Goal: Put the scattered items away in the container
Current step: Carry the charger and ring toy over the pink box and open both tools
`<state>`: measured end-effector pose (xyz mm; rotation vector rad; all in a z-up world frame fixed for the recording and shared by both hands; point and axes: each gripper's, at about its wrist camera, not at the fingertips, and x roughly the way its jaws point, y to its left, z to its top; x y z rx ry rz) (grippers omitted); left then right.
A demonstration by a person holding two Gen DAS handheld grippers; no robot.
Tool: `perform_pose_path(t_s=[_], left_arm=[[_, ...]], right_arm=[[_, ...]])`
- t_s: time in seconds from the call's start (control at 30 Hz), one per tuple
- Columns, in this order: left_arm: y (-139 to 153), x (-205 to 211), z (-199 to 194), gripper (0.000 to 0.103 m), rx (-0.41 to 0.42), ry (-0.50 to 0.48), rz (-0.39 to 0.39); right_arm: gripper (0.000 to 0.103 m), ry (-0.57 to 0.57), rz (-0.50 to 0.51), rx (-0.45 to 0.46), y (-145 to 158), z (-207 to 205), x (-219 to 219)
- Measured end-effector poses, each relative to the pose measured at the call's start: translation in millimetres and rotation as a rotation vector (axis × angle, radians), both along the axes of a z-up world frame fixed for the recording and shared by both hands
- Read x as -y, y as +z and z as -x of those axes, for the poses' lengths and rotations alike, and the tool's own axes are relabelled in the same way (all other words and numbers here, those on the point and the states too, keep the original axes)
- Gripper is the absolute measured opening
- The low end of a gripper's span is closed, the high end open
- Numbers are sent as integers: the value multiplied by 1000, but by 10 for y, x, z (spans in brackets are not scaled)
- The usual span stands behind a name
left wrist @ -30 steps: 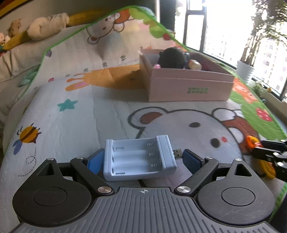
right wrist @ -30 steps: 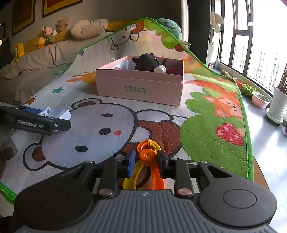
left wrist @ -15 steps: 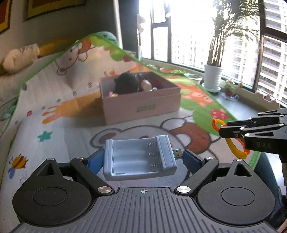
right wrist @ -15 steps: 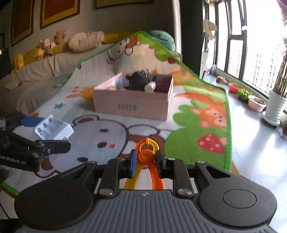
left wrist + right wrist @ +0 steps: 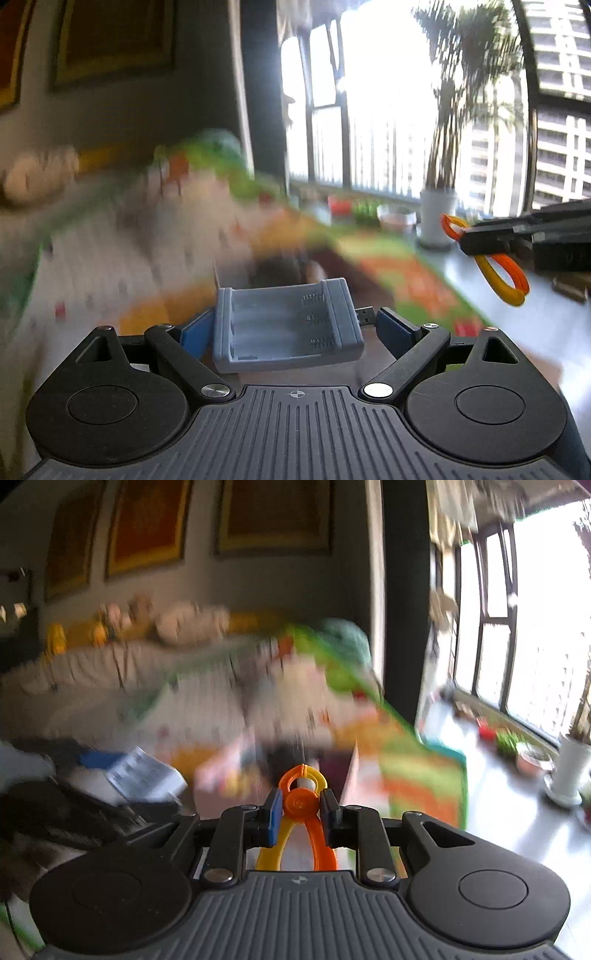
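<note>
My left gripper [image 5: 291, 325] is shut on a pale blue battery charger [image 5: 284, 325] with a USB plug, held in the air. My right gripper [image 5: 301, 806] is shut on an orange and yellow toy clip [image 5: 301, 805]. The right gripper and its clip [image 5: 491, 269] also show at the right of the left wrist view. The left gripper and charger [image 5: 144, 775] show at the left of the right wrist view. The pink box [image 5: 225, 771] with a dark plush toy lies blurred just beyond and below both grippers.
A cartoon play mat [image 5: 417, 775] covers the surface under the box. A sofa with plush toys [image 5: 184, 620] runs along the back wall. Windows, a white plant pot [image 5: 437, 214] and small pots stand at the right. Both views are motion-blurred.
Both grippers have risen and moved forward toward the pink box, each still holding its item. The views have tilted upward and blurred.
</note>
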<state>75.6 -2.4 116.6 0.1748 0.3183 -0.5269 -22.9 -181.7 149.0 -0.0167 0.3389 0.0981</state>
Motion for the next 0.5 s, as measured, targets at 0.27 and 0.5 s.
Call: perform_pose_path(t_s=[0.27,0.5], left_arm=[[139,306,-1096,99,2,-77,47],[-362,-87,-1098,103,-180,-16,113]], right_arm=[[51,17,-140,-59,517,-1398,200],[76,-67,-294,-173,-84,-1674,715]])
